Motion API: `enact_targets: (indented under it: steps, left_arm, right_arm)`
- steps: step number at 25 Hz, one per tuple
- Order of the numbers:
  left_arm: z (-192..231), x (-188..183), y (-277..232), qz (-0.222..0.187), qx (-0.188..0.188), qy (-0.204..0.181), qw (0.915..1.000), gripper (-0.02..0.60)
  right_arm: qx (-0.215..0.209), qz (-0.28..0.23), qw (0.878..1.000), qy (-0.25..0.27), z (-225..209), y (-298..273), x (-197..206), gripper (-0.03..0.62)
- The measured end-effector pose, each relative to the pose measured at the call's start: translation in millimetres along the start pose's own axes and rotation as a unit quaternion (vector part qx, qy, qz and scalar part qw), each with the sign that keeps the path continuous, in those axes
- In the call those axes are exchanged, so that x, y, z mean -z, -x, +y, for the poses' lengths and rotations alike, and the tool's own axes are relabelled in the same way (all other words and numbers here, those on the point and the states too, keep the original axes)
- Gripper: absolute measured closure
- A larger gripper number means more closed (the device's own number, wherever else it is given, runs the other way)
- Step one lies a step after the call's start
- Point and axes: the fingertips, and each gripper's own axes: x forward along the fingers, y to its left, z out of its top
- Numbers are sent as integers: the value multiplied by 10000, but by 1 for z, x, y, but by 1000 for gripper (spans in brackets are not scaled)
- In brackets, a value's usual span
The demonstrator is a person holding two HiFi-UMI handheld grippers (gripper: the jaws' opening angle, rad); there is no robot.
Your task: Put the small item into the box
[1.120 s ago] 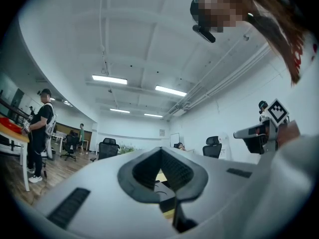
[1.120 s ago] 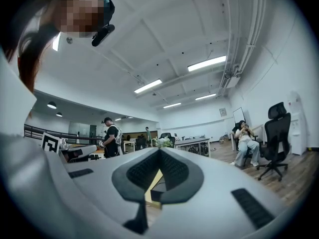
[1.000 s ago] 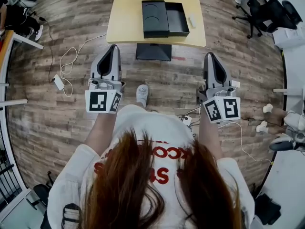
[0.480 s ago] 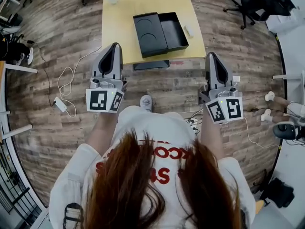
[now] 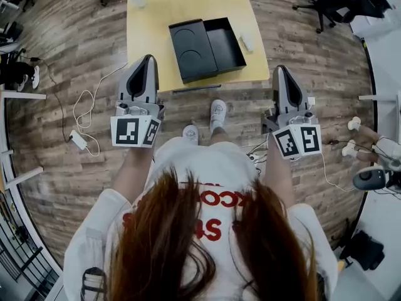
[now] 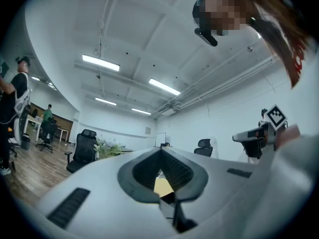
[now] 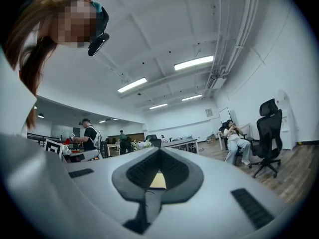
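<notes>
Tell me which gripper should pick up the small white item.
Right. The small white item lies right of the black box, nearer the right gripper; the left gripper would probably cross the box. Both are shut, empty.

- box (image 5: 225,39): black, flat, two halves lying open side by side and touching, set slightly askew on the yellow table (image 5: 156,17). left half has two round recesses, right half is a hollow tray.
- small item (image 5: 247,41): white, oblong, lying flat on the table just right of the box, outside it.
</notes>
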Motion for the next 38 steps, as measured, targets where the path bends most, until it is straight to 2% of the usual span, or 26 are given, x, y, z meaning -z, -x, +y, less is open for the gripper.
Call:
enact_targets:
  steps: [15,20,25,30,38]
  left_arm:
    - [1,1,-98,-282,-940,-323,9947,584]
    - [0,10,-115,-265,-1110,-301,9930,584]
    - [0,14,-125,-202,-1086,-292,9934,583]
    - [4,14,-141,-169,-876,-267,9957,583]
    - [4,29,-162,40,-592,-125,9982,583]
  right_arm:
    - [-1096,-155,9938,55,-86,-118,-32,589]
    - [-1277,-79,9918,-34,-102,-141,-26,589]
    - [-1261,-45,9920,-95,-107,-148,-23,589]
    - [-1060,-23,9943,-139,-110,-150,-22,589]
    - [-781,341,9961,-212,-120,-156,-2,589]
